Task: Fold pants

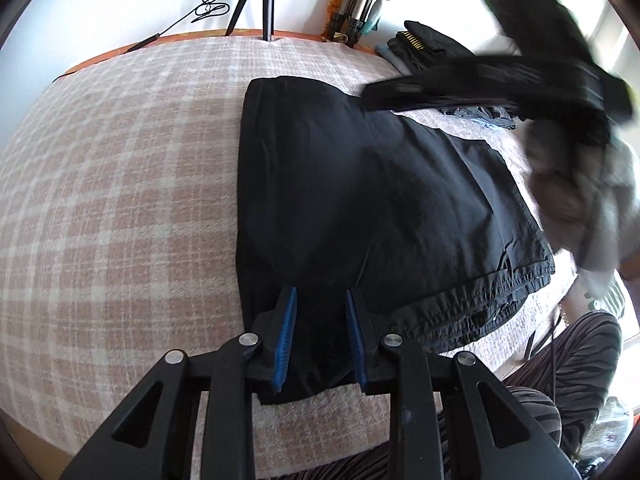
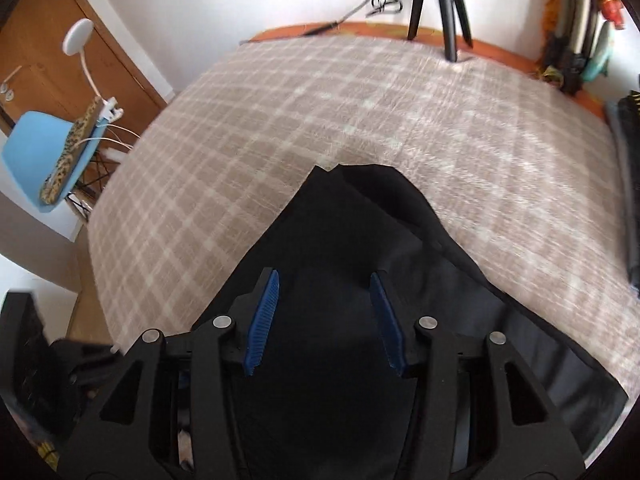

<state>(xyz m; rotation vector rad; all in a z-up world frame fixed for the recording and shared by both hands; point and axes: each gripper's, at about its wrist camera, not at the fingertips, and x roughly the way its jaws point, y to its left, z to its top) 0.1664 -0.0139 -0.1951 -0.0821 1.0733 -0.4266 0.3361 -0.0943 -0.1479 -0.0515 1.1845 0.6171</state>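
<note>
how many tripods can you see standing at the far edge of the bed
2. A black tripod stands at the far edge of the plaid bed, near the middle. A silver-legged one stands to its right, by the corner. More may be hidden beyond the frame.

bed, plaid blanket (image 1: 120,168) | black pants (image 1: 360,200) flat | tripod (image 1: 264,0) standing

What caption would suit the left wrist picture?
Open left tool over folded black pants on a plaid bed cover.
</note>
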